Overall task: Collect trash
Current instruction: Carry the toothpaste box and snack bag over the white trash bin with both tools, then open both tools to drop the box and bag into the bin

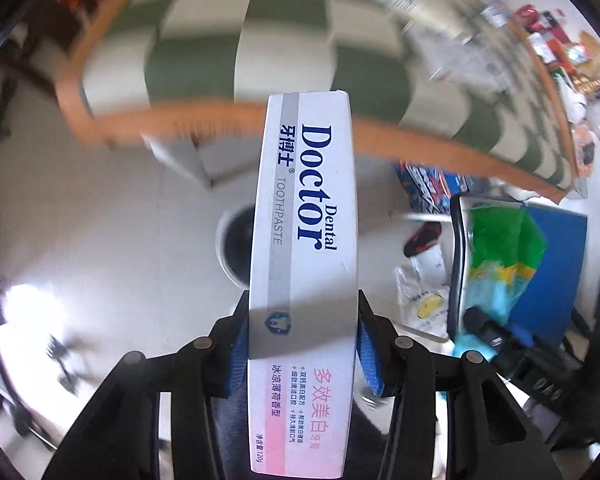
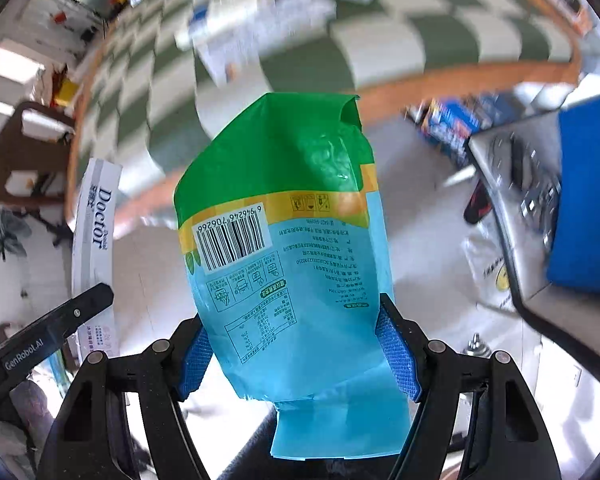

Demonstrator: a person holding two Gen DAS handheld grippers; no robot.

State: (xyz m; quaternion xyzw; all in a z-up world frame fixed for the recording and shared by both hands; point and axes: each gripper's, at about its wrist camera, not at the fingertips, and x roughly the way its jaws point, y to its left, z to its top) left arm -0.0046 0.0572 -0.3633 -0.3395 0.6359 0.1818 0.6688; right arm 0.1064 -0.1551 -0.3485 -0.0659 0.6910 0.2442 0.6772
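Note:
My left gripper [image 1: 302, 344] is shut on a white "Dental Doctor" toothpaste box [image 1: 304, 240], held lengthwise in the air beyond the table edge. The box also shows in the right wrist view [image 2: 94, 236], with the left gripper's finger [image 2: 60, 320] on it. My right gripper [image 2: 298, 344] is shut on a green and light-blue snack bag [image 2: 284, 232], barcode side up, held above the floor. The bag also shows in the left wrist view [image 1: 500, 256].
A table with a green-and-white checked cloth [image 1: 220, 40] and an orange wooden rim [image 1: 420, 140] carries bottles and wrappers [image 1: 560, 48]. A white round bin [image 1: 236, 240] stands on the floor. A blue box [image 2: 588, 200], a white plastic bag [image 2: 488, 268] and blue packages [image 2: 452, 124] lie to the right.

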